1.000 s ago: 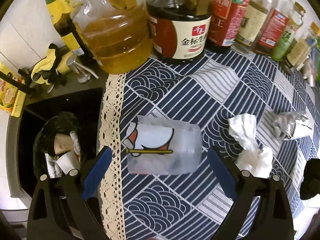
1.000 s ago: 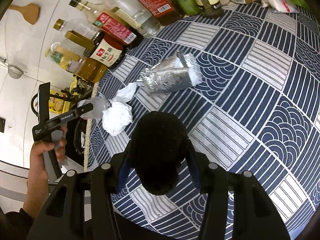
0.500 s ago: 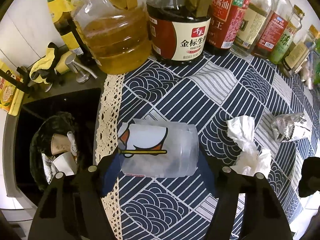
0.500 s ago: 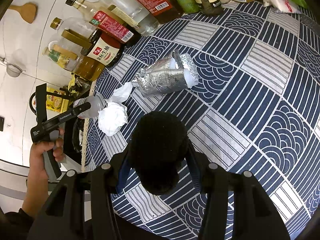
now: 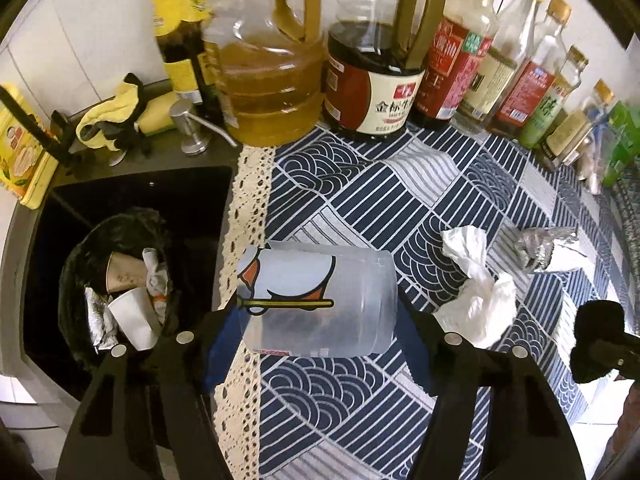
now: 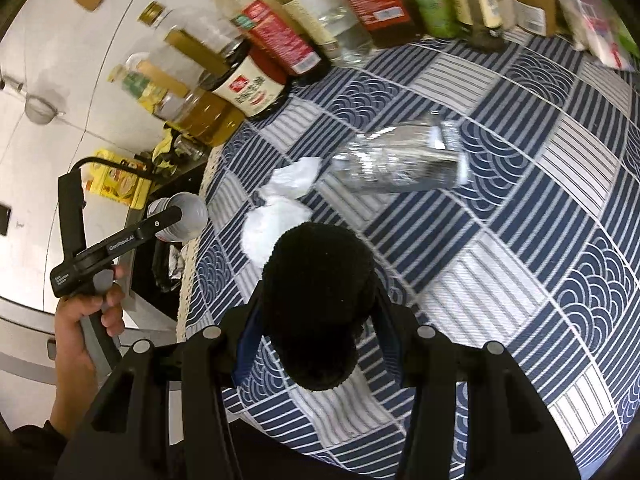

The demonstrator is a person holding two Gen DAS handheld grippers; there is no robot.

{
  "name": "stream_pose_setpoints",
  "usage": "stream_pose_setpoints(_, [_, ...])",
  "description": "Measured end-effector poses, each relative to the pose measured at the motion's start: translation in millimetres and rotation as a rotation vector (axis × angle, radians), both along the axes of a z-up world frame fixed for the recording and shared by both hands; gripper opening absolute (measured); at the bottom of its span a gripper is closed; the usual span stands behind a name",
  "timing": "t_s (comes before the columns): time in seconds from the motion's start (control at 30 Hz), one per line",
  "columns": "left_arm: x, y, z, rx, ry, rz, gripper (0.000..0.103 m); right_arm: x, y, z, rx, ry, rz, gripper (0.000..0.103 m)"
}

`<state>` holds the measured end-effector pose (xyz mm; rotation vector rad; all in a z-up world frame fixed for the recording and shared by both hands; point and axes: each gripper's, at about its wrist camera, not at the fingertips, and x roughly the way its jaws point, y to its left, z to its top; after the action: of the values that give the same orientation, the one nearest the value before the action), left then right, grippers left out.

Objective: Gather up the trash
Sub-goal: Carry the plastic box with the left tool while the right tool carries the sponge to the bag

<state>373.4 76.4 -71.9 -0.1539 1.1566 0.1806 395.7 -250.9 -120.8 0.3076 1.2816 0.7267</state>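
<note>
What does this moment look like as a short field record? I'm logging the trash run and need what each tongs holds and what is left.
left tongs: shut on translucent plastic cup with duck print, lying sideways
right tongs: shut on black fuzzy lump
on patterned cloth: crumpled white tissue; crinkled silver foil wrapper
bin: black-bagged trash bin in the sink, holding paper cups
backdrop: row of sauce and oil bottles
</note>
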Motion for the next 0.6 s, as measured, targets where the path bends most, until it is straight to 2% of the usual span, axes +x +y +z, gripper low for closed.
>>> stream_pose_setpoints(0.23, [-29.0,25.5,13.8,-0.027,-0.04,0.039,0.067,-11.5,39.5,9.2,-0.015,-0.012,0.065,0.051])
stream_pose_setpoints(0.6, [-84.6,90.1,8.4,-0.062,-0.03,0.147,0.067,-38.7,117.8,9.9,-0.037,-0.004,0.202,0.051])
